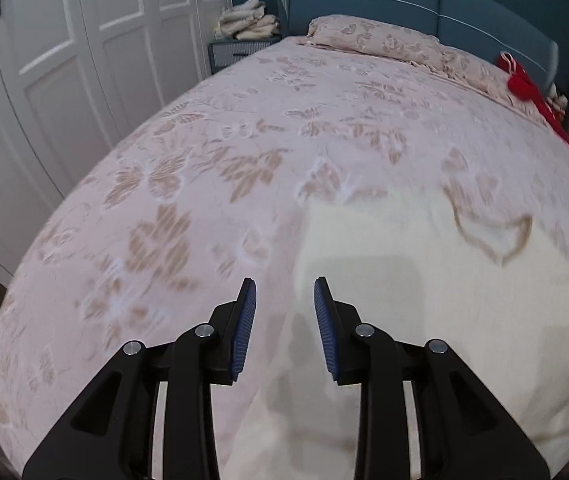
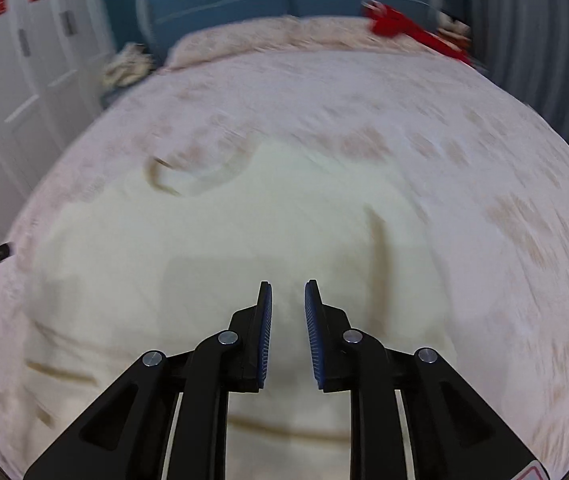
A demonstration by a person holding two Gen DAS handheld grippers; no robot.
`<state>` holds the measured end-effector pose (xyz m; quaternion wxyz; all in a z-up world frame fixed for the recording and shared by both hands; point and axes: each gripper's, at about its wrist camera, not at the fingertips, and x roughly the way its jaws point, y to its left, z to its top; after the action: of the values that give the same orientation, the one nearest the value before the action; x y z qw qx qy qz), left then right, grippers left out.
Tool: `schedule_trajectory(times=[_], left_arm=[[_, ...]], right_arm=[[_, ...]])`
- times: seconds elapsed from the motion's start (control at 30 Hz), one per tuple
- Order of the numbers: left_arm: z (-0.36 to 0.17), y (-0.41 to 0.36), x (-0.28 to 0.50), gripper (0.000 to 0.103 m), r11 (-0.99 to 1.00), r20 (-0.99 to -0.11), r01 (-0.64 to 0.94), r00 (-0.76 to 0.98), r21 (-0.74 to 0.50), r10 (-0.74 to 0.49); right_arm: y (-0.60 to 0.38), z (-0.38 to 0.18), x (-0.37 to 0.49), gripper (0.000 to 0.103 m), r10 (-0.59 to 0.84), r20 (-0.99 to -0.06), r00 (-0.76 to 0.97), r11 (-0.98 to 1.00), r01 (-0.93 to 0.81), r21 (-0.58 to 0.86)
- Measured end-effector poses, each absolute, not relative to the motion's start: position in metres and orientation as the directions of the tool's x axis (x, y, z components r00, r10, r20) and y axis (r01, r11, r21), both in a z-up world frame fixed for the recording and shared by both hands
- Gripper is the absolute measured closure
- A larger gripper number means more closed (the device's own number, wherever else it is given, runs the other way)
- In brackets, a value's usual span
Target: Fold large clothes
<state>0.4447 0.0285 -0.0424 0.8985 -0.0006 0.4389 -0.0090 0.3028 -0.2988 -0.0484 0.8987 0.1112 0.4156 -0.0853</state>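
Gaping slightly, both jaws empty

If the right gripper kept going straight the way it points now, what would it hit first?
Most likely the cream garment spread on the bed. The right gripper has its jaws open with nothing between them, and only that cloth shows ahead of the tips. The picture is blurred, so depth is uncertain.

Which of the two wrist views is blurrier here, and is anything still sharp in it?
Right wrist view: heavy motion smear over the bedspread and cream garment; only the right gripper is crisp. Left wrist view: milder blur, leaf print readable, left gripper sharp; both show fisheye bulge and dark corners.
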Motion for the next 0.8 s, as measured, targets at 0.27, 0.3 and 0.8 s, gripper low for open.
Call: schedule_trajectory(times=[0.27,0.3,0.8], left_arm=[[-0.075,-0.004,0.546,0.074,0.999,-0.840,0.002,0.542,-0.032,-0.028],[-0.083,-0.007,0.554,0.073,0.999,-0.847,-0.001,0.529,-0.047,-0.039],[-0.146,-0.019,0.575,0.071,0.999,-0.827,0.013,0.562,0.030,0.017]], right_arm=[[-0.241,-0.052,0.440,0.066,0.217,-0.742,0.634,0.949,0.040,0.312],[-0.235,-0.061,0.462,0.065,0.228,-0.747,0.625,0.946,0.040,0.322],[-0.204,-0.147,0.551,0.096,0.091,-0.852,0.516,0.986,0.075,0.151]])
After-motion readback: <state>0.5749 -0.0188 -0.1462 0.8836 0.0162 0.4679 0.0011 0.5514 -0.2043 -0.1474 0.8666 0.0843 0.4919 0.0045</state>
